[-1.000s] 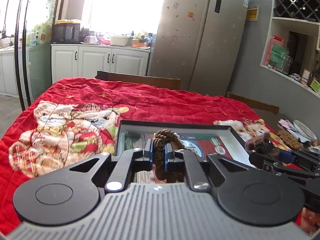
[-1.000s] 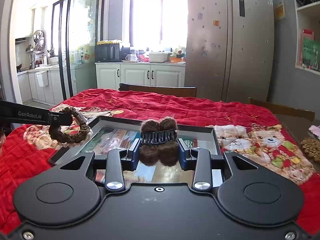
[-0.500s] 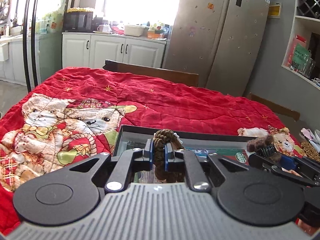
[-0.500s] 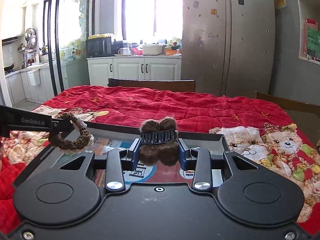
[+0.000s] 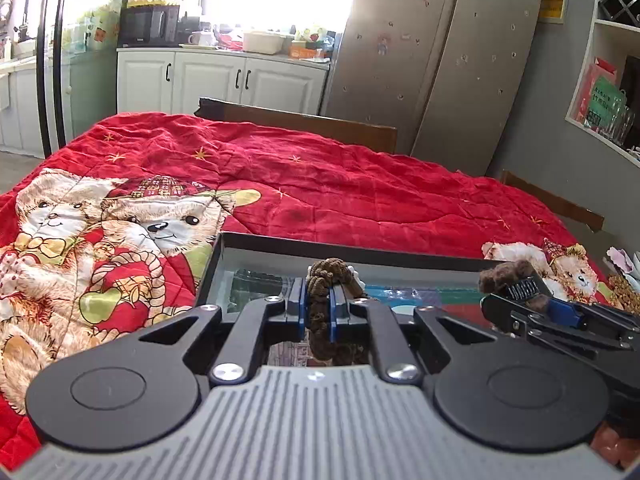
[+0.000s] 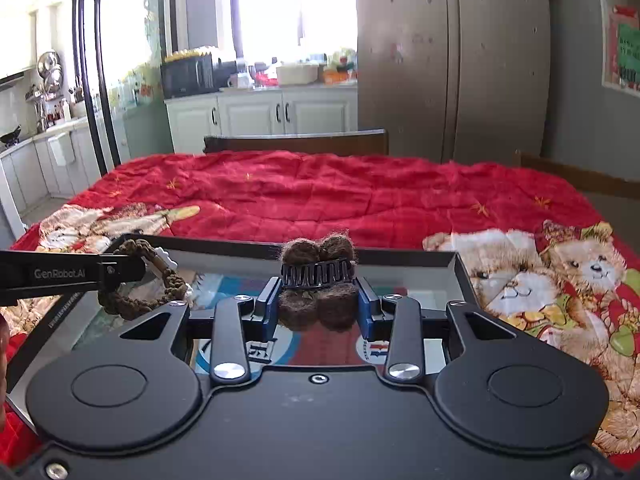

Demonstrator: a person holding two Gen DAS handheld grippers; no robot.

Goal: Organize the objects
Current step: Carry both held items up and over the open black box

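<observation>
My left gripper is shut on a brown braided hair tie, which hangs as a loop in the right wrist view. A fuzzy brown hair claw clip with black teeth sits between the pads of my right gripper, which is shut on it; the same clip shows at the right of the left wrist view. Both grippers hover just above a shallow black tray with a printed, glossy bottom. The tray lies on the red quilt.
The red teddy-bear quilt covers the table. Wooden chair backs stand at the far edge. Small items lie on the quilt at the far right. A fridge and white cabinets stand behind.
Both grippers have moved forward and down over the tray, still holding their items. The tray's far rim now sits closer under the fingertips.
</observation>
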